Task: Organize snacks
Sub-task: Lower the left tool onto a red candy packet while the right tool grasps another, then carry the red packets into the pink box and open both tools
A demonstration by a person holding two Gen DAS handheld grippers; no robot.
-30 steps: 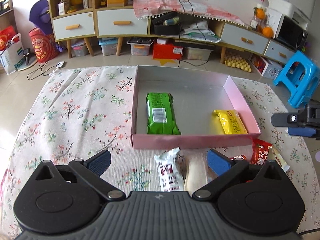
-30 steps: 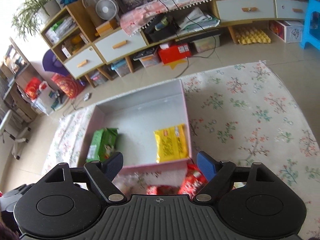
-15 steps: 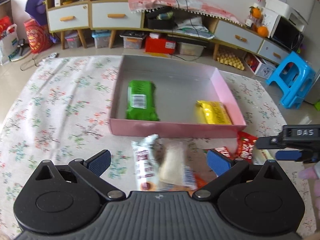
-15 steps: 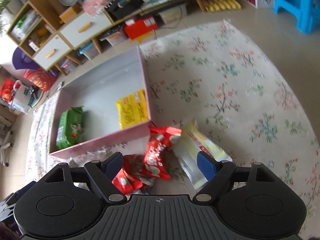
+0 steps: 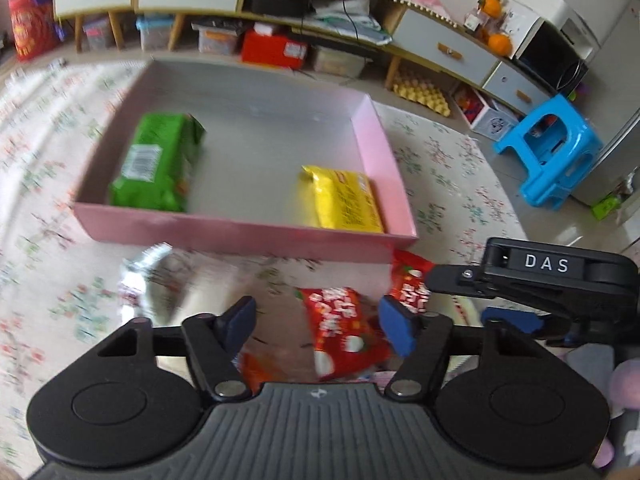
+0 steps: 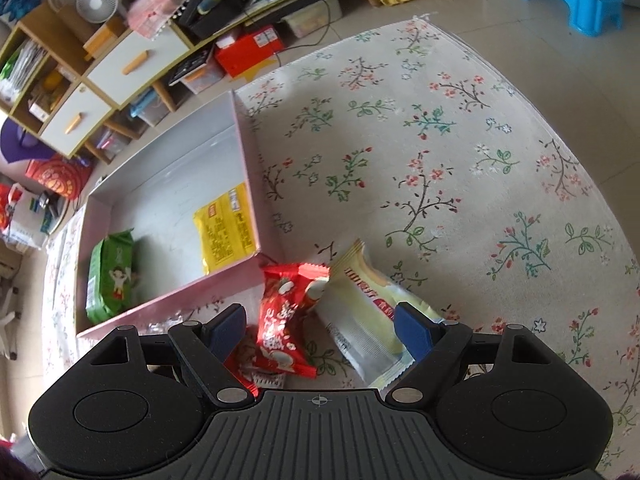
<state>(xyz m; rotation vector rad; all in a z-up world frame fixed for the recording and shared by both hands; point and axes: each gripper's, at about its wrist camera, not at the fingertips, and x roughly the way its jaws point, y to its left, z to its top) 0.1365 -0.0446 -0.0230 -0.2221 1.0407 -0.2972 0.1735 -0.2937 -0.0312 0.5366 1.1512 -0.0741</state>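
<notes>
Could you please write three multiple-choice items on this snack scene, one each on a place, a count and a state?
1. Where does the yellow packet lie?
A. Inside the pink box, by its right wall
B. On the blue stool
C. On the rug beside the red packets

2. How many packets lie in the box?
A. One
B. Two
C. Four

3. How is the right claw?
A. Shut on the green packet
B. Shut and empty
C. Open above the loose snacks

Key: 1 A, it lies on the box floor against that wall; 2 B, only the green packet and the yellow one; 3 C, its fingers stand apart over a red packet and a cream packet.
</notes>
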